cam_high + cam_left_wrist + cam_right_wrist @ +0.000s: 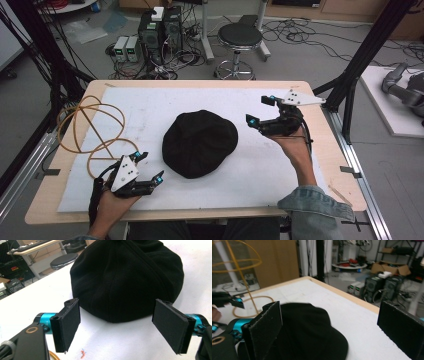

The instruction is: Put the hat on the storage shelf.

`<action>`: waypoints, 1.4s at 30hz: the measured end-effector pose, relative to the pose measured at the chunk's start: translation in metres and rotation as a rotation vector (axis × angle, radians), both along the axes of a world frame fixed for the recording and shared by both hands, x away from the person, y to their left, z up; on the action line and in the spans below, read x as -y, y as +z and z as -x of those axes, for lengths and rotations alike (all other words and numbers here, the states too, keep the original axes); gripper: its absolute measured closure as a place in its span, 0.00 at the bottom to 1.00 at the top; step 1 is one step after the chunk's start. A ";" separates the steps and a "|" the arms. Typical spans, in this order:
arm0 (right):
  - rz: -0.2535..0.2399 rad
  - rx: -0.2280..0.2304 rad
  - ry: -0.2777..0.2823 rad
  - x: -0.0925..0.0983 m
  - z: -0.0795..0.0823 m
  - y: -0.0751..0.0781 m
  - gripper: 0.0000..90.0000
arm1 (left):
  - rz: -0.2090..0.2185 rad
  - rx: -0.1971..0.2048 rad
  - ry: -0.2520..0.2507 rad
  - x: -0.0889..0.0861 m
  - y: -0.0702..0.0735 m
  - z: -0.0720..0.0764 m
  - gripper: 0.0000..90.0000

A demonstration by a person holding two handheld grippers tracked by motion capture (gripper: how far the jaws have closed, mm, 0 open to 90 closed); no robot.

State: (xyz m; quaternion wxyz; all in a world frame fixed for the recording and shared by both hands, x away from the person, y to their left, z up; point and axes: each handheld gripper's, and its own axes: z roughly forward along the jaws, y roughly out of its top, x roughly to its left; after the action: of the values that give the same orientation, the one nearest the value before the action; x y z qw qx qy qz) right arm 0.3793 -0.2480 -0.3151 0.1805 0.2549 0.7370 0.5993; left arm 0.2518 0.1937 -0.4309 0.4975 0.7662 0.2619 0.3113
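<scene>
The tabletop (75,212) is a pale wooden slab with one white mat (150,105) spread across most of it, leaving a bare wood border on every side. Its far edge faces a cluttered floor where one black round stool (240,37) stands just beyond, with computer boxes (160,30) and loose cables to its left. Black frame posts rise at both far corners, and metal rails run along the left and right edges.

One black cap (200,142) lies at the middle of the mat, dome up, resting flat. White mat is open all round it, widest toward the far edge and along the near edge between the two hands.

One coil of tan cord (87,127), looped in several rings, lies at the left side, partly on the mat and partly over the wood border, well apart from the cap. Nothing lies between the cap and either claw.

The left claw (149,167) sits near the front left corner, just beside the cap's near left edge and not touching it. In the left gripper view its jaws stand wide apart, with the cap's rim between and beyond them, and the pads (71,323) hold nothing.

The right claw (260,110) hovers to the right of the cap, near its far right edge, clear of the fabric. In the right gripper view its jaws are likewise spread wide and empty, and the cap (312,332) lies below and between them.
</scene>
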 end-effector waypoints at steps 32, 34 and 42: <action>0.084 0.014 0.292 -0.096 -0.023 -0.023 0.08 | -0.006 -0.003 -0.004 0.000 0.000 0.000 0.25; 0.101 0.014 0.306 -0.100 -0.025 -0.026 0.08 | -0.002 -0.003 -0.005 0.000 0.000 0.000 0.25; 0.128 -0.005 0.349 -0.115 -0.029 -0.036 0.09 | -0.003 -0.002 -0.006 -0.001 0.000 0.000 0.25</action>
State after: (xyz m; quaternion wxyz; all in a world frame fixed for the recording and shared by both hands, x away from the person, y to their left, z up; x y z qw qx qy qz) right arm 0.4080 -0.1330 -0.3511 0.0878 0.1125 0.8071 0.5729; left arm 0.2515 0.1942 -0.4312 0.4969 0.7681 0.2594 0.3094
